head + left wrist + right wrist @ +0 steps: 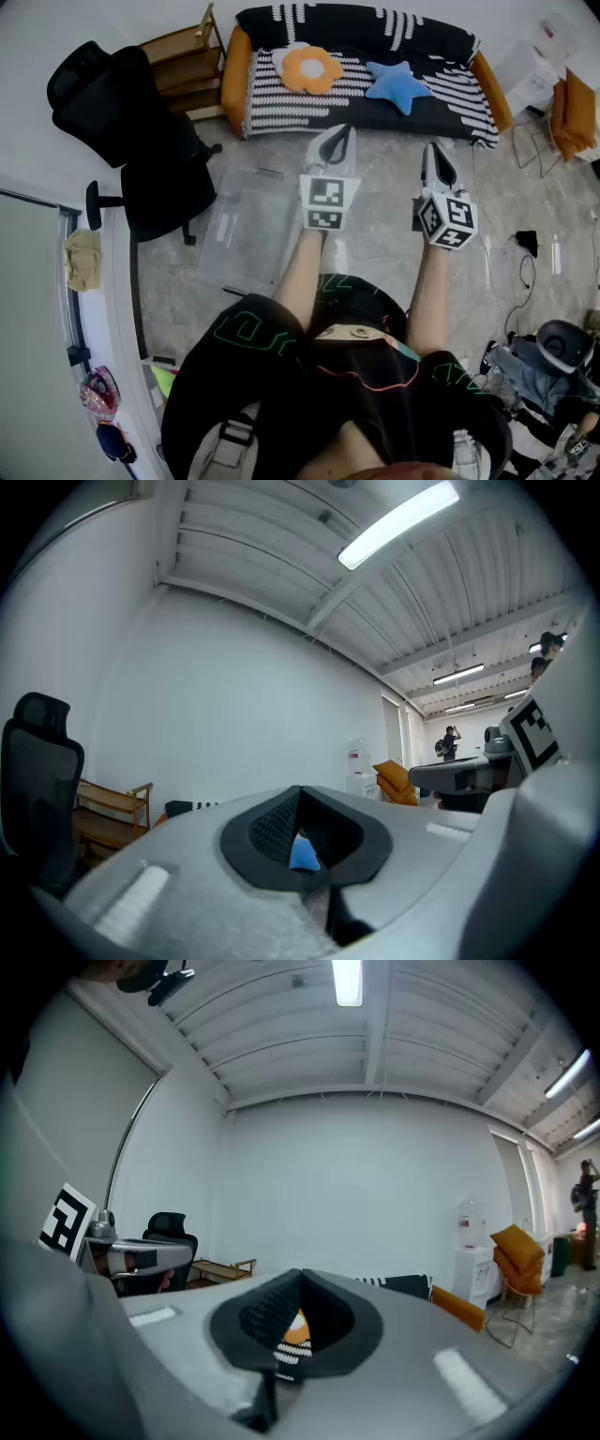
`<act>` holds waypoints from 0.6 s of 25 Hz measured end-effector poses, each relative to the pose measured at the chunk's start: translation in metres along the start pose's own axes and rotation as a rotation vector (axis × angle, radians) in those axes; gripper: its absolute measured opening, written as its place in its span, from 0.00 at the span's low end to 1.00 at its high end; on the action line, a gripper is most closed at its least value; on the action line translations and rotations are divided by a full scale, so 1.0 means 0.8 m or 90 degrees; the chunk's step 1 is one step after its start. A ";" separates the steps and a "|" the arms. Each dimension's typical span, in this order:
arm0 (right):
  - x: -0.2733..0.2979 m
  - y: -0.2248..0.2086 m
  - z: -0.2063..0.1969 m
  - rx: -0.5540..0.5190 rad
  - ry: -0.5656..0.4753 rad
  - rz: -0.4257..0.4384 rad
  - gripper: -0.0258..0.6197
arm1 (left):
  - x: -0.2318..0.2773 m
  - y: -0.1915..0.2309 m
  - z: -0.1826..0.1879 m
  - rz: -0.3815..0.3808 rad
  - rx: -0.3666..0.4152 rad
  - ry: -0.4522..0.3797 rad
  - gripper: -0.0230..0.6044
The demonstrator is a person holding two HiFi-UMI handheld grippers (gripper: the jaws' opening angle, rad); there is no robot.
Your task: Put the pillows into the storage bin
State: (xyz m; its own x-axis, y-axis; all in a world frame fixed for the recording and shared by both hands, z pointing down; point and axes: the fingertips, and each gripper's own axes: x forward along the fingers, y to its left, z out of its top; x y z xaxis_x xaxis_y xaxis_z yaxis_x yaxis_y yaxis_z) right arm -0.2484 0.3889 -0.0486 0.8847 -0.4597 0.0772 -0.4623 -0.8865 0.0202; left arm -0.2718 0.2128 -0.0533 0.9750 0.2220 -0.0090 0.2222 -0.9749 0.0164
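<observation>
An orange flower-shaped pillow (311,68) and a blue star-shaped pillow (398,86) lie on the black-and-white striped sofa (366,103). A clear plastic storage bin (248,228) sits on the floor in front of the sofa, to the left. My left gripper (338,139) and right gripper (438,159) are held side by side above the floor, pointing at the sofa, both shut and holding nothing. Through the left gripper's (302,829) jaws a bit of the blue pillow (304,854) shows. Through the right gripper's (298,1309) jaws a bit of the orange pillow (297,1329) shows.
A black office chair (131,141) stands left of the bin, a wooden shelf (187,66) behind it. An orange chair (574,112) and a water dispenser (472,1241) stand at the right. Cables and gear (534,272) lie on the floor at the right.
</observation>
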 end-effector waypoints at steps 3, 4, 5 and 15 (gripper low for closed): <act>-0.002 -0.001 0.000 -0.002 0.003 0.004 0.04 | 0.001 0.003 -0.002 0.006 -0.003 0.003 0.05; -0.003 -0.002 0.001 -0.007 0.002 0.004 0.04 | 0.002 0.004 -0.002 0.008 -0.005 0.003 0.05; -0.005 -0.003 0.002 -0.017 0.000 0.001 0.04 | 0.002 0.005 -0.003 0.011 -0.007 0.004 0.05; -0.016 -0.020 0.008 -0.055 0.001 -0.051 0.04 | -0.003 0.037 -0.015 0.046 -0.015 0.018 0.05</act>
State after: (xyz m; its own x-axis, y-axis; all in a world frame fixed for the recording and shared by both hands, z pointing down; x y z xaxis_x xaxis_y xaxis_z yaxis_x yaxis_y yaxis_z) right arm -0.2521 0.4090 -0.0560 0.9190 -0.3874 0.0731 -0.3936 -0.9124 0.1128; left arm -0.2675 0.1838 -0.0409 0.9883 0.1512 0.0208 0.1504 -0.9879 0.0388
